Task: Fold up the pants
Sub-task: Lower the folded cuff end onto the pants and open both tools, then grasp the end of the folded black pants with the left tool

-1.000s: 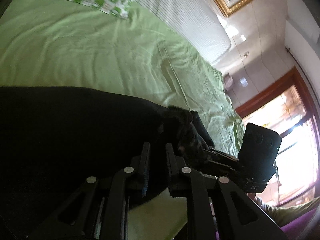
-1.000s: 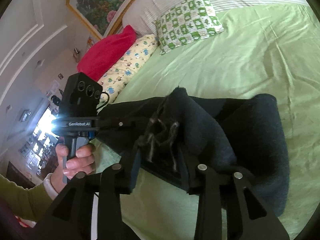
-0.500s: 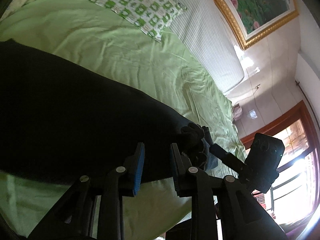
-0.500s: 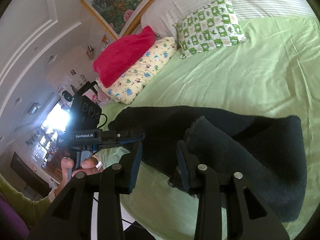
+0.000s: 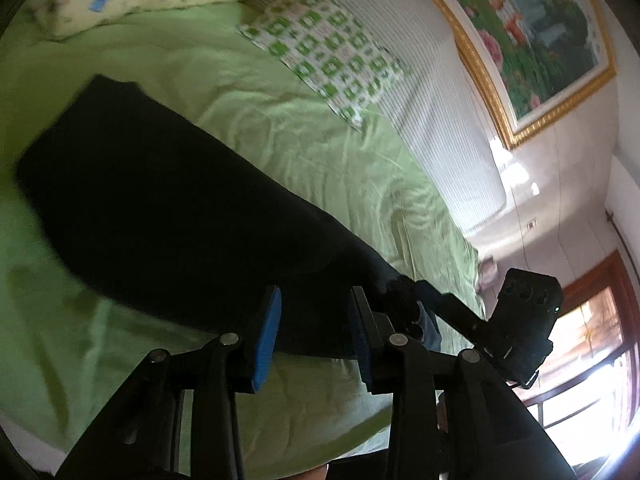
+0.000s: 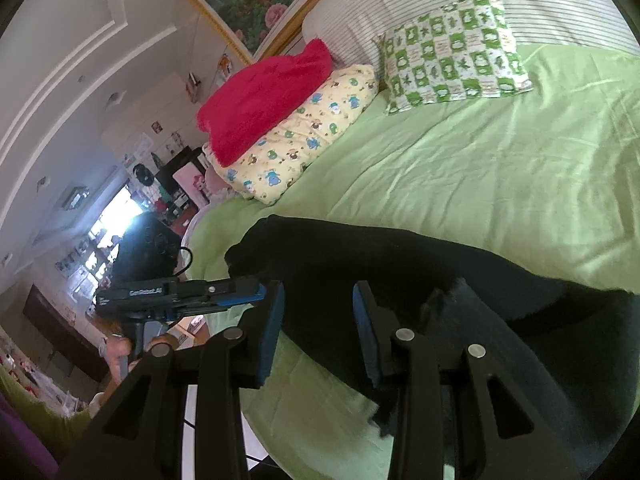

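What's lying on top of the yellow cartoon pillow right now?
A red fuzzy blanket lies bunched across the far end of the yellow cartoon pillow. The pillow's near end shows bare; whatever the blanket covers cannot be seen.

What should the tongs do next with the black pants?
Probably reach down and pinch the pants at their end again for another fold. Both the left tongs and right tongs are open and empty, and the pants lie long on the green bed.

Black jaws; blue pads point(image 5: 267, 332); silver screws point(image 6: 404, 335)
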